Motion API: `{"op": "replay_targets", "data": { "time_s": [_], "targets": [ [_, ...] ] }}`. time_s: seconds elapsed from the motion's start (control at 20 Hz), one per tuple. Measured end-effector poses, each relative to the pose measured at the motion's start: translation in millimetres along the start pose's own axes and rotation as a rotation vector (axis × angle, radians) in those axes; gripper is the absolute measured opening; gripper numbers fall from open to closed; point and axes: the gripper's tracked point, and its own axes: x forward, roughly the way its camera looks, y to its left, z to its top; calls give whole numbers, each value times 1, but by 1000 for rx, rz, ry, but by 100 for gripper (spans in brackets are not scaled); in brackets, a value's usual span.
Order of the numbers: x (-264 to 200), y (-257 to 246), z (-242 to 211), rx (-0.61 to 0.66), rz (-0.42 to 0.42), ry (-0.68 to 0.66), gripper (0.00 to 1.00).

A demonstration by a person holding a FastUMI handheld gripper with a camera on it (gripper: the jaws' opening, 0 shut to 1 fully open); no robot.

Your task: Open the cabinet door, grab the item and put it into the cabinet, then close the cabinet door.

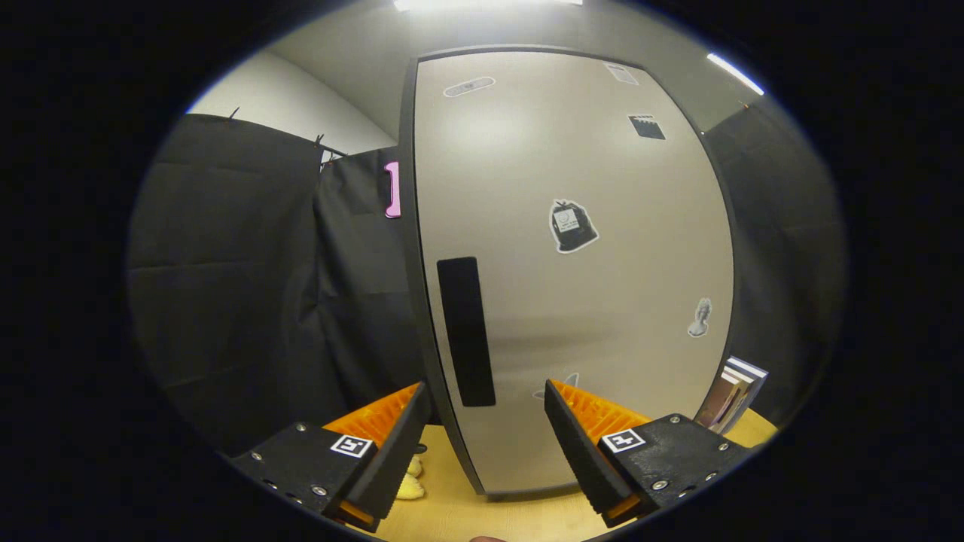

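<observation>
My claw (486, 403) is spread wide and grips nothing; its two fingers straddle the lower front corner of the tall pale grey cabinet door (580, 301), without touching it as far as I can tell. Just ahead of my fingers, and slightly nearer the left one, the black rectangular recessed handle (465, 331) runs upright along the door's left edge. Its long axis is vertical, so I judge that I need to come in from the left edge and hook or pinch it there, then swing the door outward. The door is shut, flush in its dark frame (410, 226), so what the cabinet holds is hidden from me.

Down by my left finger, on the light wooden tabletop (497, 519), lies a small pale yellow soft thing (412, 482). It is half hidden behind the finger; it may be the item I am to put inside, perhaps a plush toy, but I cannot be sure. Beyond my right finger, a few upright books (734, 399) lean against the cabinet's right side. A small pink clip (392, 190) hangs to the left of the cabinet, high up.
</observation>
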Motion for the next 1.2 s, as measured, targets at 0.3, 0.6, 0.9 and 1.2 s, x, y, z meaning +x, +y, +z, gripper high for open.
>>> {"op": "replay_targets", "data": {
  "time_s": [0.3,0.6,0.9,1.2],
  "targets": [
    [43,7,0,-92,-17,27,73],
    [44,7,-3,-118,8,40,30],
    [34,7,-5,-142,52,55,26],
    [16,9,-5,-131,107,97,25]
  ]
}}
